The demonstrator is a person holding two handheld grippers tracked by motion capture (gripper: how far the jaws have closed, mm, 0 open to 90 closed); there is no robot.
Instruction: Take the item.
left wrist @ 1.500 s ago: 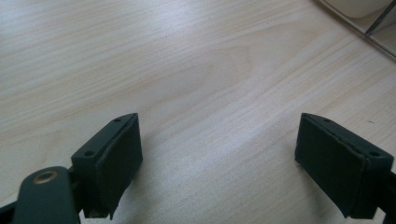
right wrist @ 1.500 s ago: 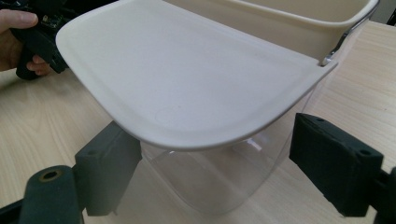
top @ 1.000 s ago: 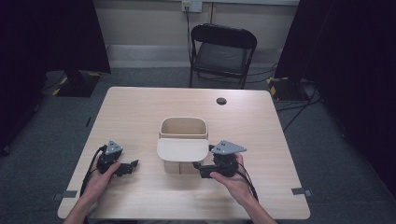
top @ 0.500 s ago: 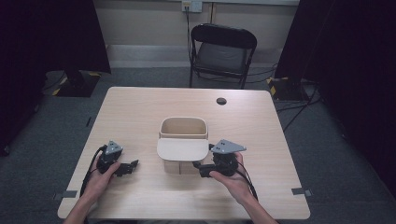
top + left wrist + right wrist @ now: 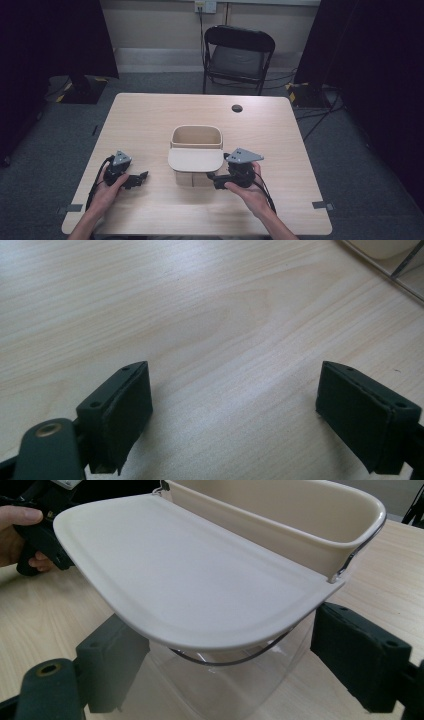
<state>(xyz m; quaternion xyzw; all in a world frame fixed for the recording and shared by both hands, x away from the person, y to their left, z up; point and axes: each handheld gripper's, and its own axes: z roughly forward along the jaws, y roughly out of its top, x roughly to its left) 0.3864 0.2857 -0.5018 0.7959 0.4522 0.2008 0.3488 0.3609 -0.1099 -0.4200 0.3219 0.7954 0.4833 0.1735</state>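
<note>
In the high view, a cream bin (image 5: pixel 196 155) sits mid-table between the left gripper (image 5: pixel 142 178) and right gripper (image 5: pixel 212 177). The left gripper view shows spread jaws over bare table (image 5: pixel 200 315). The right gripper view reveals the bin's clear body under its lid (image 5: pixel 200 575); its jaws, having just widened, flank it without touching.

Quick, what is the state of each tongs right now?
Left tongs: open, nothing between the jaws, over bare table.
Right tongs: open, jaws have just been opening, apart from the container under its cream lid.
</note>
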